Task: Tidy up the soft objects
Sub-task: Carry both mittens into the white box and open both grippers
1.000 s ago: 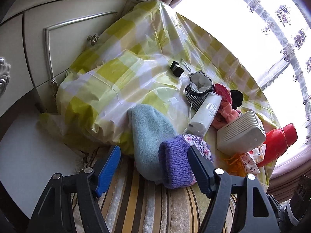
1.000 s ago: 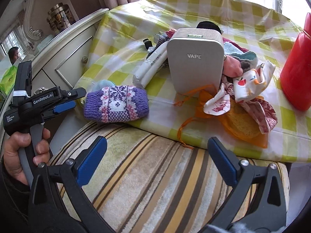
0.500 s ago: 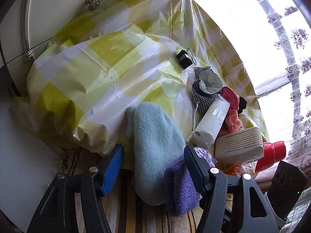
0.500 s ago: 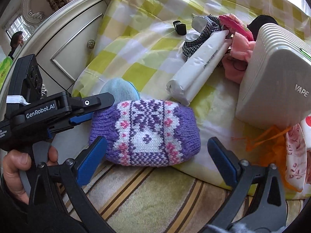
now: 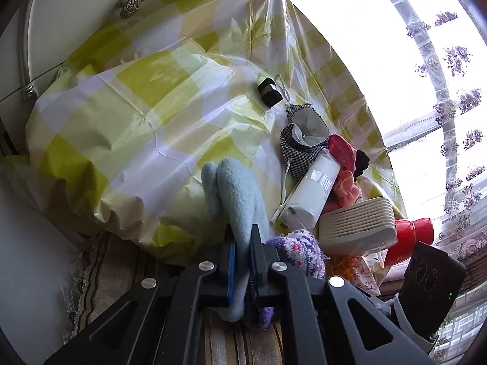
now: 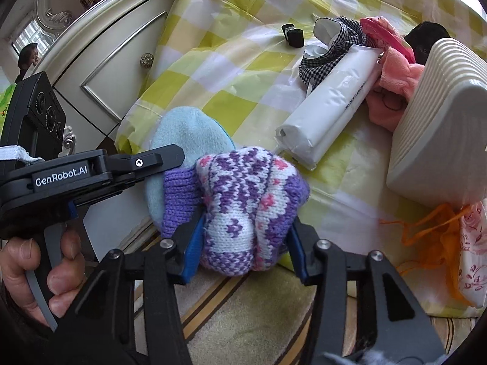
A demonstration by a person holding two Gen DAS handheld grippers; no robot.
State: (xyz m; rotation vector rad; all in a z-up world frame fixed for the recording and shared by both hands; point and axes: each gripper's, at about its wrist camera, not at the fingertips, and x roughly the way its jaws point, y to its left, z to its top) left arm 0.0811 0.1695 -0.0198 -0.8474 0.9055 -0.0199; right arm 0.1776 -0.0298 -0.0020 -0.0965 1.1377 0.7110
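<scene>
Tablecloth edge [image 5: 170, 237]: both mittens overhanging.

Left gripper [image 5: 242, 261] pitched downward, jaws nearly together, pads pinching a fold of the light blue fleece piece [image 5: 237, 194] — seen side-on in the right wrist view [image 6: 170, 159], its handle wrapped by the person's left hand [image 6: 39, 270], fingers curled round the grey trigger. Right gripper [image 6: 243, 245] angled more steeply down, jaws closing, blue pads pressing both flanks of the purple knitted piece [image 6: 243, 210], which bulges between them. The right hand itself is out of frame — only the black finger arms show.
</scene>
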